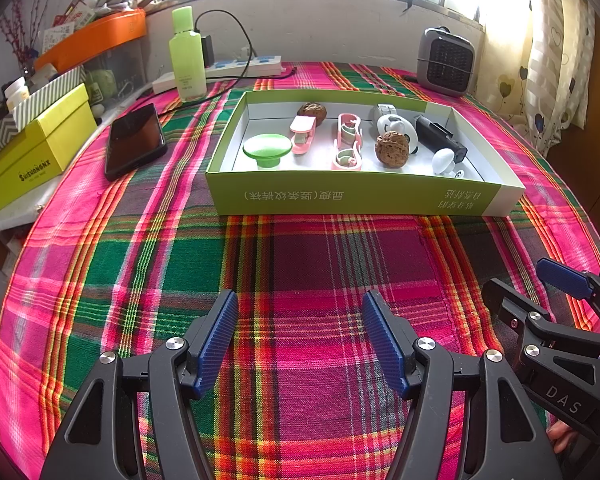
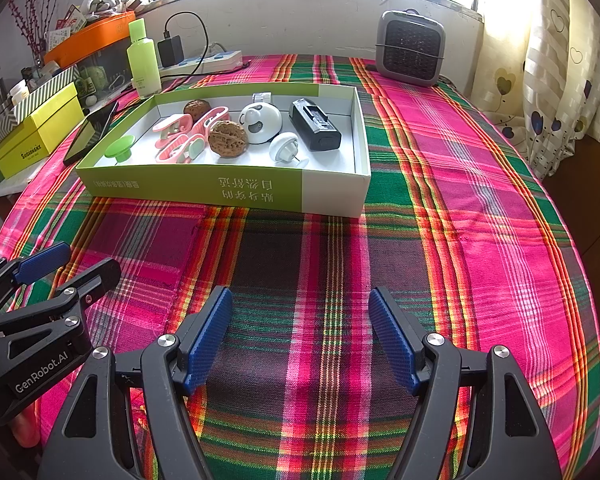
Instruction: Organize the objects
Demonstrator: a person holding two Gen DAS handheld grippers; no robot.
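**Both grippers idle short of the filled tray**

We note the left gripper [image 1: 300, 340] and the right gripper [image 2: 300, 336] side by side over the plaid cloth [image 1: 300, 264] on the worktop, both angled down. Each has its blue-padded fingers [image 1: 220, 344] spread wide with only cloth showing between them; neither holds anything.

The task's things sit ahead of us in a shallow green-and-white box [image 1: 356, 198]. In it, from the left wrist view: a green knob [image 1: 267, 148] at the left, a pink clip [image 1: 302, 134], a longer pink holder [image 1: 347, 142], two walnuts, one at the back [image 1: 312, 113] and one in front [image 1: 389, 149], a white panda-faced gadget [image 1: 394, 126], a black rectangular device [image 1: 440, 136], and a white mushroom-shaped piece [image 1: 444, 162] near the right front corner. No loose task item shows on the cloth outside the box.

We judge that sorting is either done or not begun; the views do not settle which.

If an item is to come out, we advise:
- Reaching over the near wall, not through it; the box looks light and may slide.
- Steadying the box with the other gripper.
- Taking edge items first: the green knob or the mushroom piece stand clear of neighbours.
- Gripping walnuts across the middle; they may roll.

A phone [image 1: 134, 140], a green bottle [image 1: 186, 56] and a small heater [image 1: 446, 60] stand well clear.
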